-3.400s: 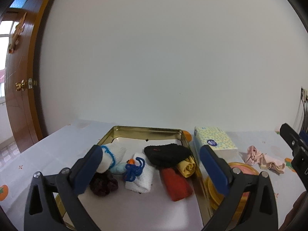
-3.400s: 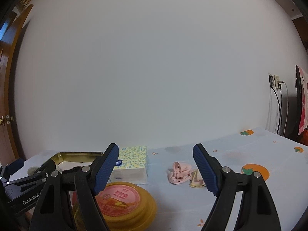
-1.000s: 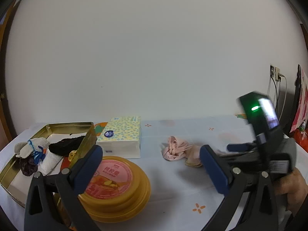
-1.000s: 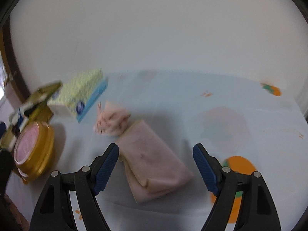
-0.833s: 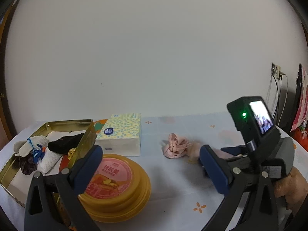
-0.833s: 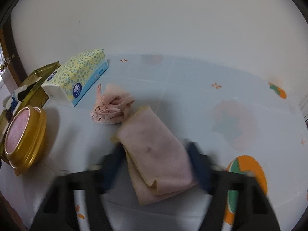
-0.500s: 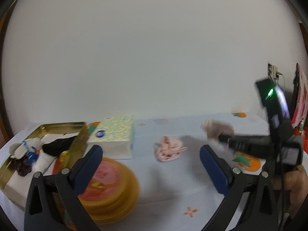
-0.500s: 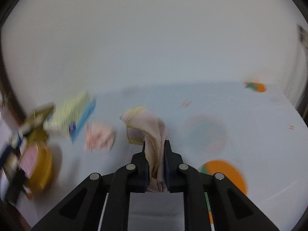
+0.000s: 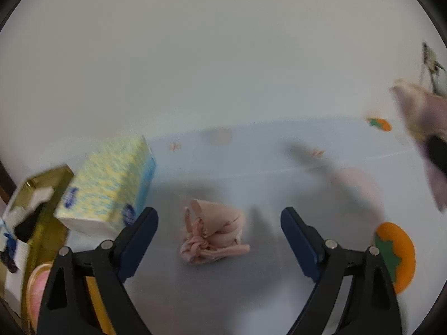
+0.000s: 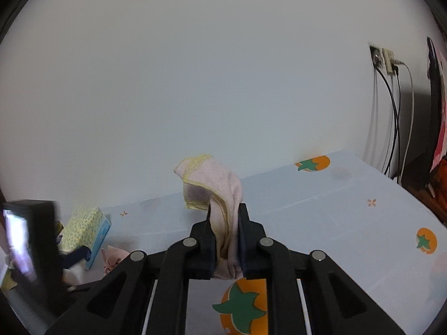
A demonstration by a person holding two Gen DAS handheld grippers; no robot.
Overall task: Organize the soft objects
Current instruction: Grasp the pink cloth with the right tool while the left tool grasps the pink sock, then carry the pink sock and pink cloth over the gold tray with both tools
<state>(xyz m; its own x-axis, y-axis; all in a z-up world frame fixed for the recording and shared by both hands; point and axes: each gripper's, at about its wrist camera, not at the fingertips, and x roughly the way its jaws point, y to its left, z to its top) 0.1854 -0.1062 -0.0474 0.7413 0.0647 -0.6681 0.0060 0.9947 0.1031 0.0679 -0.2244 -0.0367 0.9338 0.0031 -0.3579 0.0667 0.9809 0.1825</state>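
Right gripper [image 10: 225, 223] clamps pink cloth [image 10: 218, 187]; left gripper [image 9: 219, 224], closing, straddles seemingly untouched blurred bundle [image 9: 213, 237].

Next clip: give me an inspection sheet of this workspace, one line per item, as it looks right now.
Surface: table under a pale blue cloth with orange fruit prints.
Job's things: pink cloth lifted off the table; knotted pink bundle lying on the table; gold tin at left with soft items inside.
Clutter: tissue box beside the tin; yellow tub at the lower left edge.
Grippers: right tongs shut on the pink cloth; left tongs closing, the bundle ahead between the fingers, untouched.
Cables: two leads hang from a wall socket.
Surroundings: plain white wall.
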